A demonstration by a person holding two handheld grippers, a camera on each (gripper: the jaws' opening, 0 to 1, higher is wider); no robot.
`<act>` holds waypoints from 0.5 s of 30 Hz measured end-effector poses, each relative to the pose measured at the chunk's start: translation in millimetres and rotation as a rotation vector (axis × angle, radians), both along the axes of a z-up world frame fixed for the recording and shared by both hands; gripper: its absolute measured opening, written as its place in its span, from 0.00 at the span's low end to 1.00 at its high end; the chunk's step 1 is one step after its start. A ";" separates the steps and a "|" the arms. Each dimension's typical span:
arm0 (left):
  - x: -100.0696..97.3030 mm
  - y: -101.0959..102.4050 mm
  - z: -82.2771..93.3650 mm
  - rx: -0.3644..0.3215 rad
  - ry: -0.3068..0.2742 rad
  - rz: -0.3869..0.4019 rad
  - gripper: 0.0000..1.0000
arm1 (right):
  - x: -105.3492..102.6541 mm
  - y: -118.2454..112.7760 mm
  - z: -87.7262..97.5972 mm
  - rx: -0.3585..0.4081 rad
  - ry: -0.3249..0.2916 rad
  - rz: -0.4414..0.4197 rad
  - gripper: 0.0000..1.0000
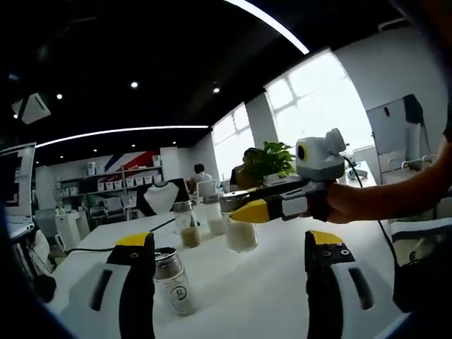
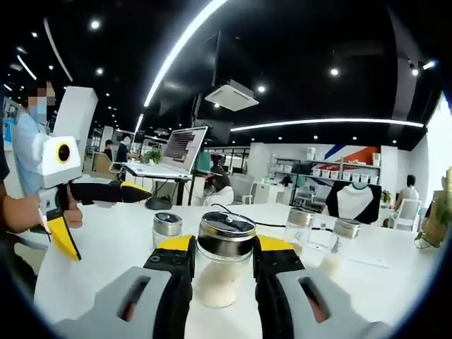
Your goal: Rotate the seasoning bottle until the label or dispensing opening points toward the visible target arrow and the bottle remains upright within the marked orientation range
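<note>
One seasoning bottle, low and central in the right gripper view, stands upright on the white table clamped by the right gripper, while the left gripper hangs open and empty; no arrow is visible, so alignment cannot be judged.

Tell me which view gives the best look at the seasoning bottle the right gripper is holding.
The right gripper view: the seasoning bottle stands close and centered between the right gripper jaws, metal cap and pale contents plain. The left gripper view shows it farther off, side-on, its cap partly behind that gripper's yellow tip.
</note>
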State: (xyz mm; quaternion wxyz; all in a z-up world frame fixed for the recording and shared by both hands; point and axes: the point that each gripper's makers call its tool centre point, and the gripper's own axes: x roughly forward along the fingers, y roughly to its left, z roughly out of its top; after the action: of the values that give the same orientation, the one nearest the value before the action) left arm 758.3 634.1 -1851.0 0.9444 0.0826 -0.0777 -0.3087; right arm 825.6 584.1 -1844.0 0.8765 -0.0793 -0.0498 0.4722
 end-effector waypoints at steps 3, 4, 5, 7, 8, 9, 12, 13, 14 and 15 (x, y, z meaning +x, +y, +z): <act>-1.2 -9.1 -6.9 -0.002 0.023 -0.032 0.90 | -13.5 -1.7 -0.7 0.006 -0.001 0.030 0.30; -0.1 -9.6 -8.6 0.001 0.030 -0.029 0.90 | -17.5 -1.7 -1.7 0.000 -0.008 0.038 0.30; 0.3 -10.5 -9.9 0.005 0.032 -0.027 0.88 | -21.4 -1.9 -2.7 -0.009 -0.017 0.045 0.30; 0.2 -11.2 -10.4 0.008 0.032 -0.028 0.85 | -26.8 -2.5 -3.8 -0.020 -0.027 0.053 0.30; -3.7 -19.0 -15.2 0.022 0.047 -0.070 0.83 | -33.9 -3.3 -4.4 -0.029 -0.038 0.065 0.30; -7.0 -26.8 -24.2 0.046 0.082 -0.112 0.83 | -39.4 -4.9 -3.3 -0.029 -0.042 0.079 0.30; -6.8 -32.6 -34.4 0.074 0.101 -0.129 0.84 | -52.2 -4.6 0.2 -0.009 -0.038 0.129 0.30; -7.2 -34.3 -36.6 0.079 0.100 -0.137 0.82 | -56.9 -4.1 0.5 -0.004 -0.034 0.147 0.30; -7.4 -35.8 -38.9 0.080 0.102 -0.141 0.80 | -62.6 -3.9 0.1 -0.003 -0.031 0.164 0.30; -7.6 -37.0 -39.9 0.077 0.105 -0.146 0.78 | -65.6 -4.0 -0.8 -0.004 -0.034 0.173 0.30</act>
State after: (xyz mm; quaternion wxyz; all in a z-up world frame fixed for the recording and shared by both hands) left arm 750.8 597.2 -1890.9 0.9183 0.0967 -0.0219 -0.3833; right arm 760.0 580.1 -1844.8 0.8313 -0.0846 -0.0702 0.5448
